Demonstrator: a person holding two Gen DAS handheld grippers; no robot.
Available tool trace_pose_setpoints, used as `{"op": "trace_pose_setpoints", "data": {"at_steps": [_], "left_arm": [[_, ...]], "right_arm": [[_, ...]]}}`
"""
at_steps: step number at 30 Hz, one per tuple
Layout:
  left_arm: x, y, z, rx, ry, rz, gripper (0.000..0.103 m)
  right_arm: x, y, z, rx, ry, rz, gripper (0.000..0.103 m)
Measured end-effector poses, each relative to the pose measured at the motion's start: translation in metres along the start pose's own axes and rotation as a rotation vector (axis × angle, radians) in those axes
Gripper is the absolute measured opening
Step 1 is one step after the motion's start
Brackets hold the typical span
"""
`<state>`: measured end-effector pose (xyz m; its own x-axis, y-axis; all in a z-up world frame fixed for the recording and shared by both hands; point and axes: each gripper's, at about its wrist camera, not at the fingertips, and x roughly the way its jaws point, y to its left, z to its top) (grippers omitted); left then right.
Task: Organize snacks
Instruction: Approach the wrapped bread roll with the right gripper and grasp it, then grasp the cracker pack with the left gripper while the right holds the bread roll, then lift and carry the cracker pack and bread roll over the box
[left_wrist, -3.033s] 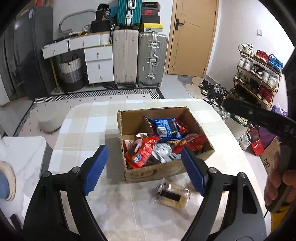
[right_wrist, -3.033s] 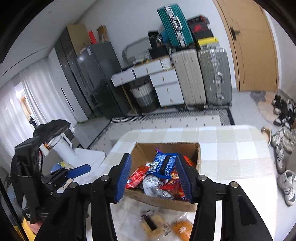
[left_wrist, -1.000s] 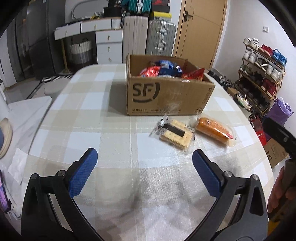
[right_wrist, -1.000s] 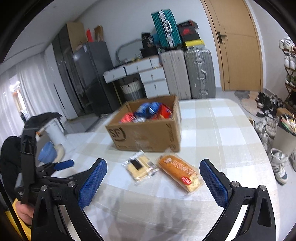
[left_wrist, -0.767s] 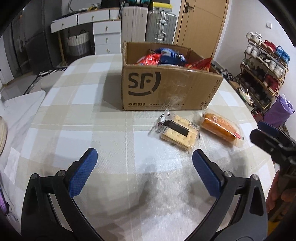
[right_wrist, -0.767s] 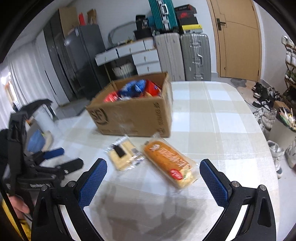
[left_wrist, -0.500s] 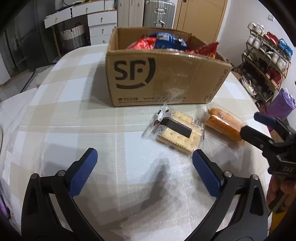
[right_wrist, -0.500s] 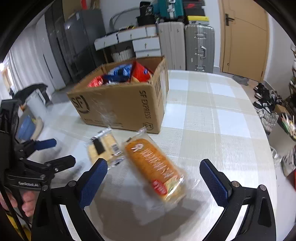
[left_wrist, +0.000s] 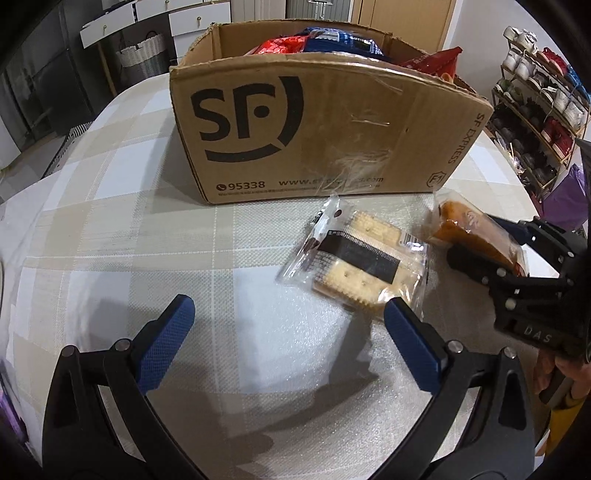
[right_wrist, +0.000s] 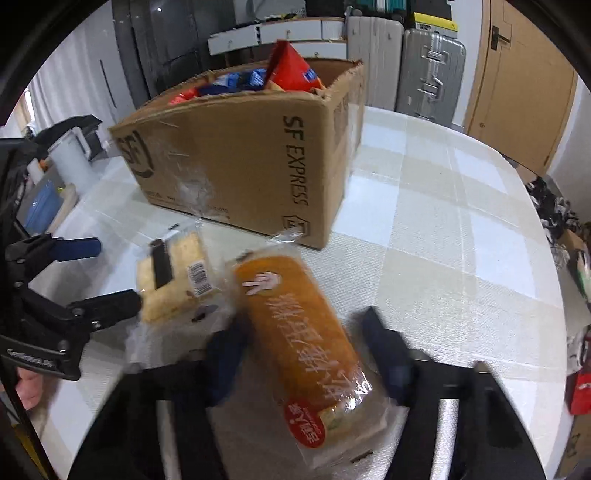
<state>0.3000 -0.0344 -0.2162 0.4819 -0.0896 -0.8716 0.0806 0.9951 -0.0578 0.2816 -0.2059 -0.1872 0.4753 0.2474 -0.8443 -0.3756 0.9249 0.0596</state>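
**Ana:** Left wrist view first. What is the left gripper (left_wrist: 284, 317) doing?

**Ben:** It is standing wide with nothing between its blue pads. The cracker packet (left_wrist: 356, 258) is lying on the checked tablecloth (left_wrist: 110, 236) just ahead of the right-hand fingertip (left_wrist: 397, 314), and the packet's near corner is sitting right by that pad. The cardboard box (left_wrist: 314, 125) is standing further ahead, with red and blue snack bags (left_wrist: 314, 40) poking over its rim.

**Ana:** And off to the right side?

**Ben:** The right gripper (left_wrist: 484, 247) is coming in from the edge, its jaws closing in on the orange bread roll packet (left_wrist: 476, 236). A hand (left_wrist: 557, 376) is holding its handle.

**Ana:** Right wrist view, then?

**Ben:** The right gripper's (right_wrist: 308, 354) jaws have just been closing, and they are sitting narrow on either side of the bread roll packet (right_wrist: 303, 339). Blur is hiding whether the pads are actually pressing on it. The cracker packet (right_wrist: 173, 273) is lying just left of it, the left gripper (right_wrist: 103, 273) beside that, and the box (right_wrist: 240, 162) ahead.

**Ana:** Counts?

**Ben:** Two loose packets, one box, two grippers.
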Motion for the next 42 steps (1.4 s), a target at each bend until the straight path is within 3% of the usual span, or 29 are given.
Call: {"op": "trace_pose_setpoints", "data": {"at_steps": [2, 6, 9, 14, 22, 25, 27, 30, 40, 42], "left_arm": [[0.001, -0.006, 0.003, 0.012, -0.004, 0.007, 0.102], [0.001, -0.014, 0.011, 0.027, -0.014, 0.001, 0.102], [0.003, -0.020, 0.018, 0.039, -0.017, -0.020, 0.102], [0.018, -0.033, 0.038, 0.060, 0.019, -0.021, 0.102], [0.043, -0.057, 0.057, 0.150, 0.055, -0.035, 0.102], [0.041, -0.060, 0.061, 0.169, 0.036, -0.059, 0.094], [0.037, -0.059, 0.062, 0.174, 0.021, -0.064, 0.078], [0.031, -0.057, 0.066, 0.184, 0.014, -0.078, 0.067], [0.000, -0.046, 0.065, 0.169, -0.007, -0.102, 0.066], [-0.018, -0.043, 0.052, 0.165, -0.027, -0.112, 0.066]], "right_arm": [[-0.002, -0.003, 0.000, 0.025, -0.008, 0.035, 0.038], [-0.013, -0.015, -0.007, 0.100, -0.070, 0.093, 0.037], [-0.027, -0.026, -0.012, 0.176, -0.134, 0.184, 0.037], [-0.036, -0.034, -0.023, 0.233, -0.202, 0.279, 0.037], [-0.037, -0.039, -0.031, 0.272, -0.223, 0.327, 0.037], [-0.040, -0.041, -0.033, 0.284, -0.227, 0.338, 0.037], [-0.040, -0.042, -0.034, 0.289, -0.227, 0.344, 0.037], [-0.037, -0.043, -0.033, 0.292, -0.224, 0.338, 0.037], [-0.043, -0.043, -0.035, 0.296, -0.252, 0.328, 0.037], [-0.046, -0.043, -0.036, 0.297, -0.256, 0.313, 0.037]]}}
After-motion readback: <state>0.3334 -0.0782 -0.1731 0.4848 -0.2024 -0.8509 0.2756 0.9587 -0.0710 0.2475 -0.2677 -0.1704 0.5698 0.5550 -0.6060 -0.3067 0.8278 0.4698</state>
